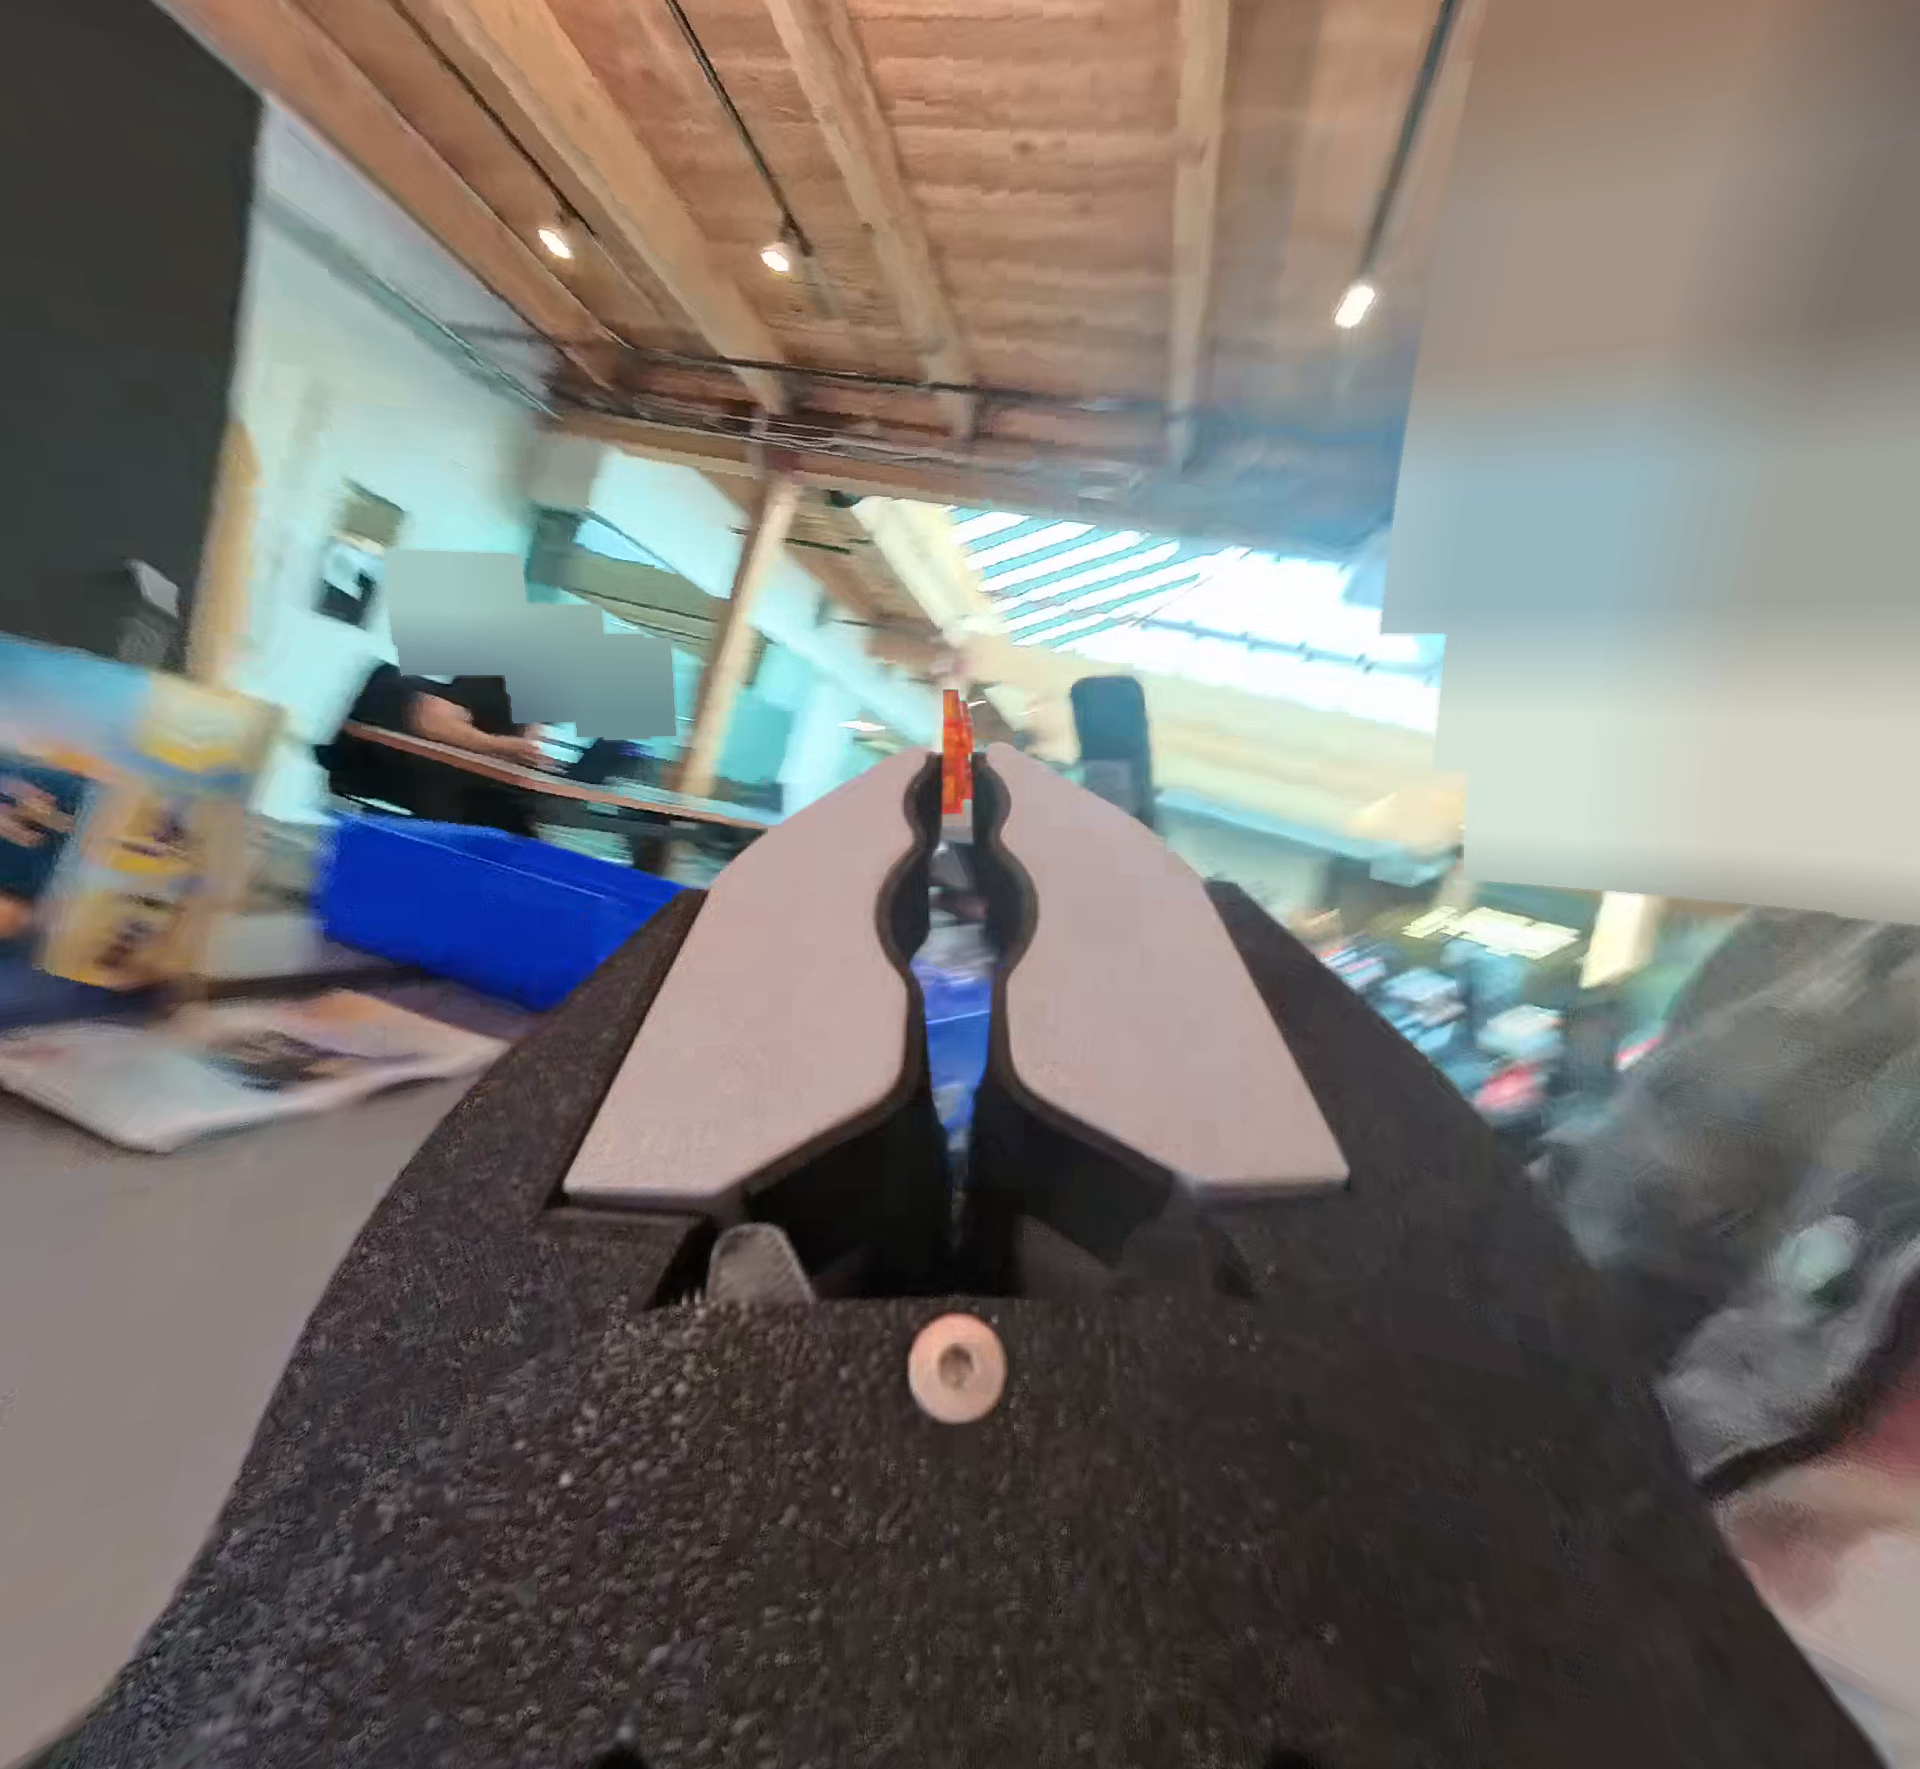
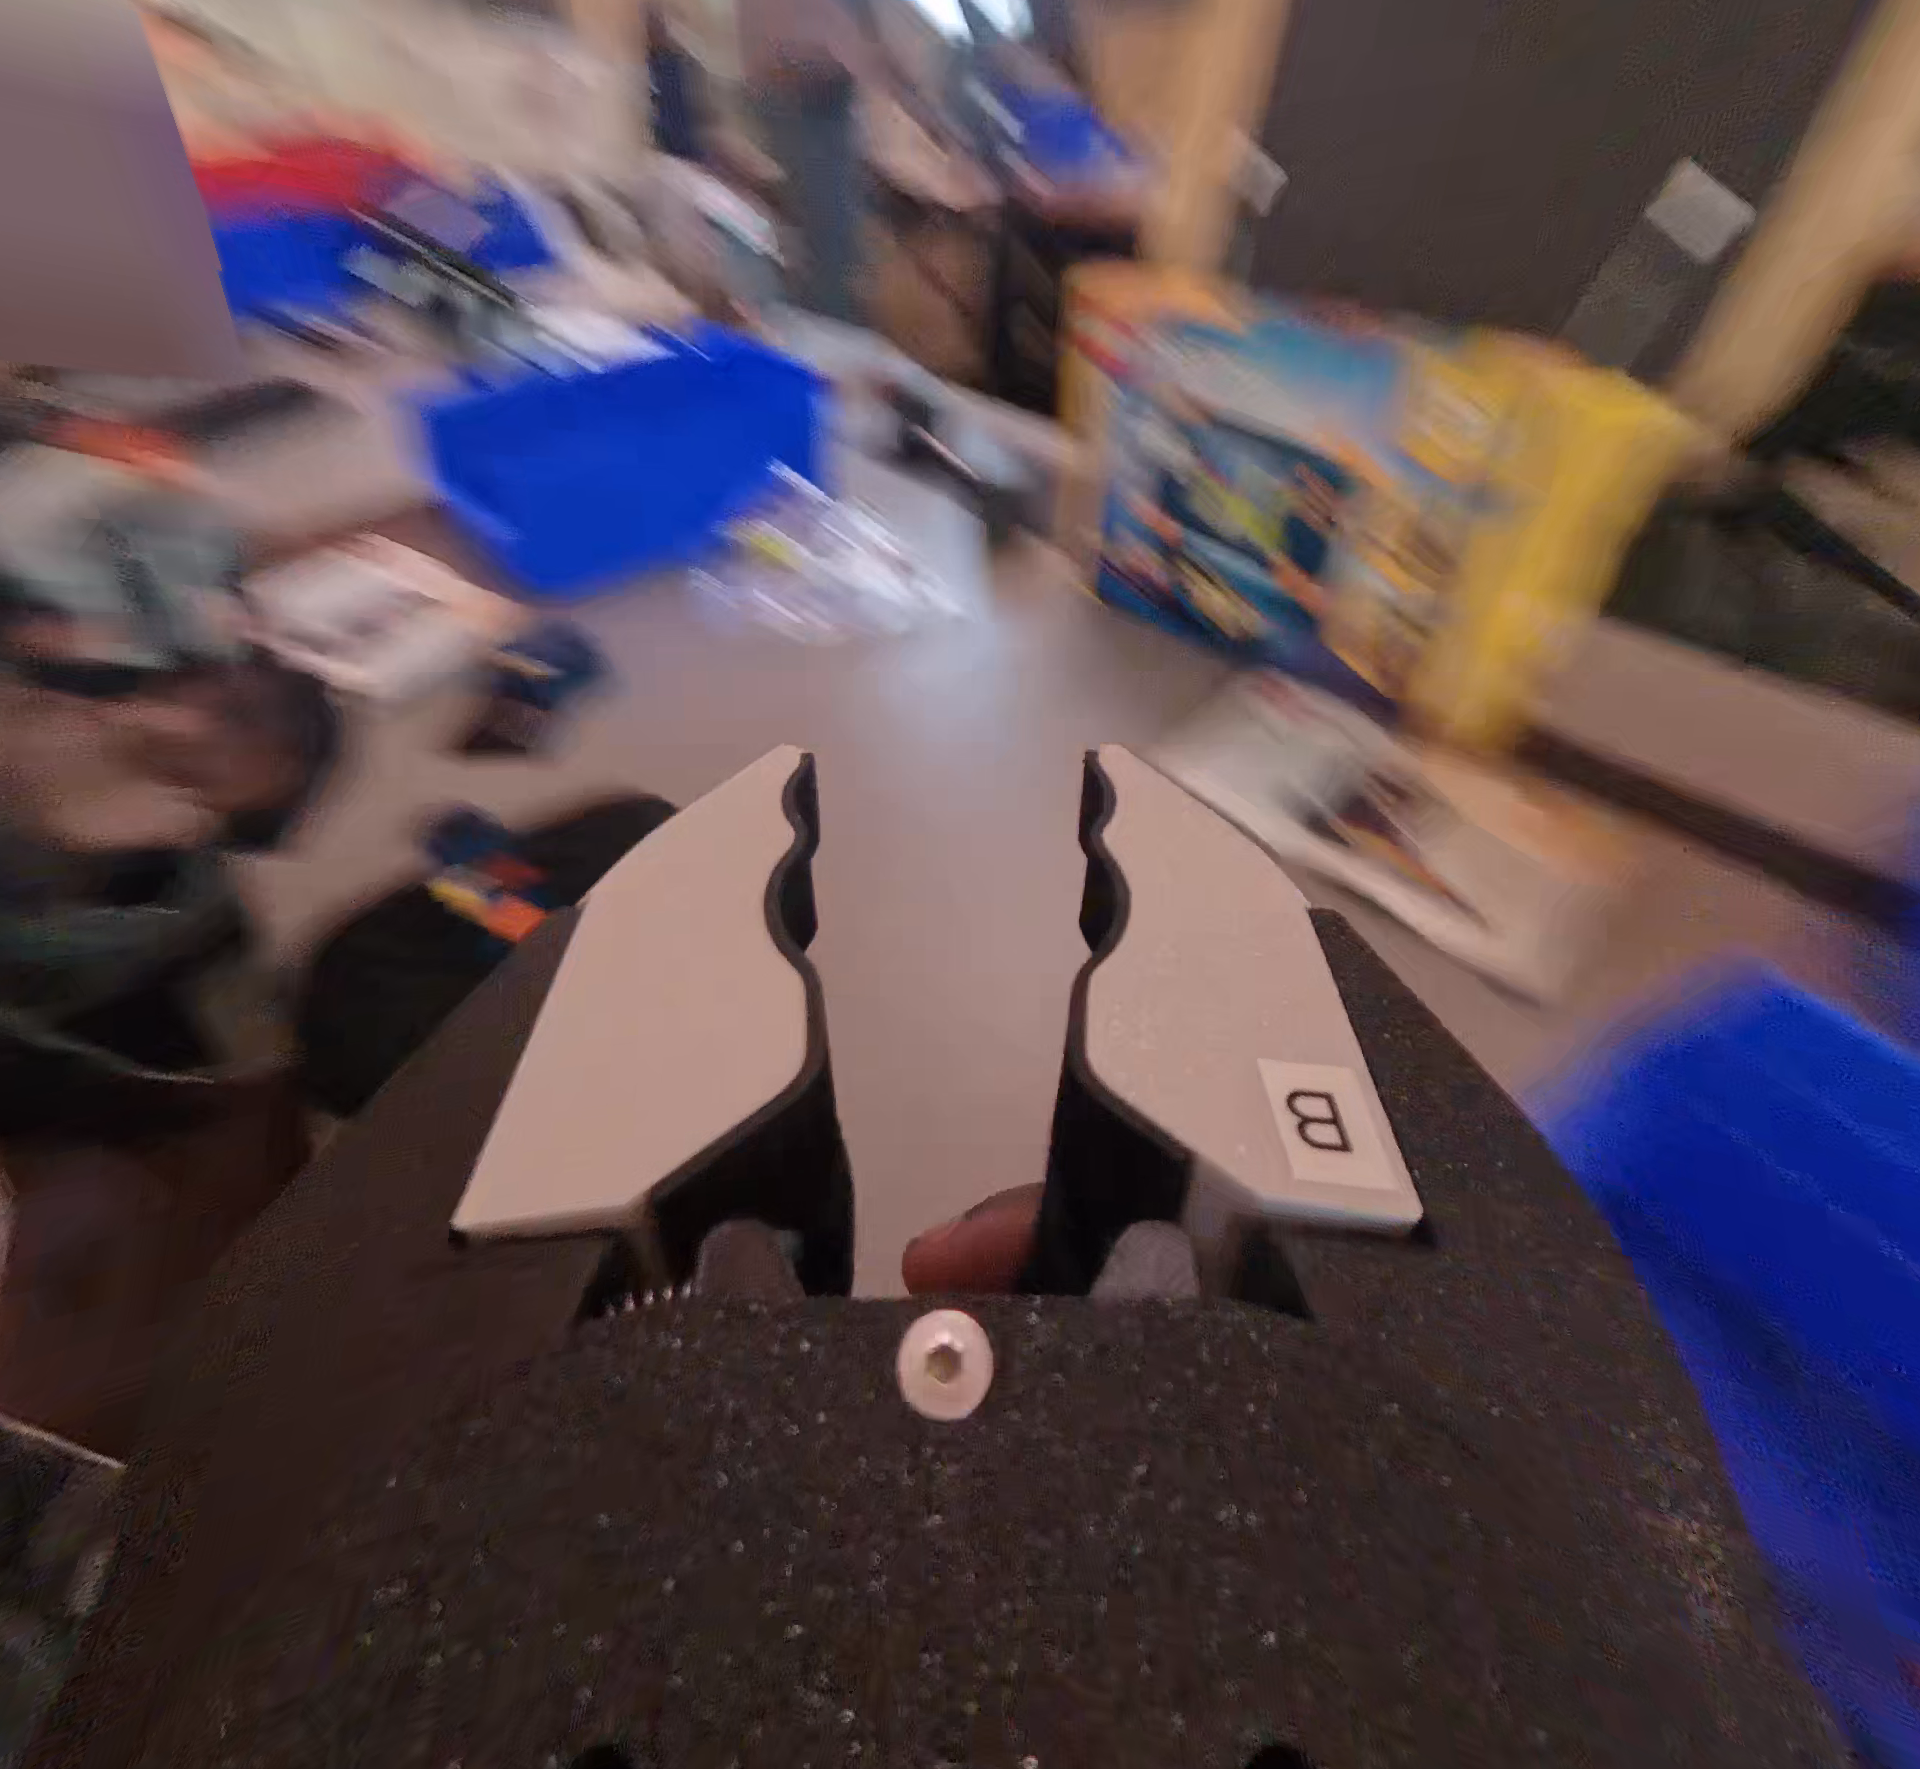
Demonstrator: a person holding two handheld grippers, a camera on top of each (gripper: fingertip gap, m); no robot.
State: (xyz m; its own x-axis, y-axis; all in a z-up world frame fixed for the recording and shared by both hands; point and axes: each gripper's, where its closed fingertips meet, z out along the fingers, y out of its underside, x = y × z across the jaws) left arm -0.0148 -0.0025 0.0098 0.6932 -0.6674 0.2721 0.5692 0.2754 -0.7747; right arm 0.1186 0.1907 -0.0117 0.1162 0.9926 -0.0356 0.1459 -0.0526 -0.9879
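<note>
My left tongs (image 1: 958,763) pinch a small orange piece (image 1: 956,763), raised toward the wooden ceiling (image 1: 935,109). Only the right view shows my right tongs (image 2: 945,774) spread, empty, above the grey worktop (image 2: 935,680) near a blue bin (image 2: 623,472).

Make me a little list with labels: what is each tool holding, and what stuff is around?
Left tool: shut on a small orange piece, held up in the air
Right tool: open, holding nothing, above the grey table
Bins: blue bin ahead of the right tool, to its left
Box: colourful toy box standing to the right
Paper: booklet lying flat by the box
Picture quality: right wrist view is very blurry
</note>
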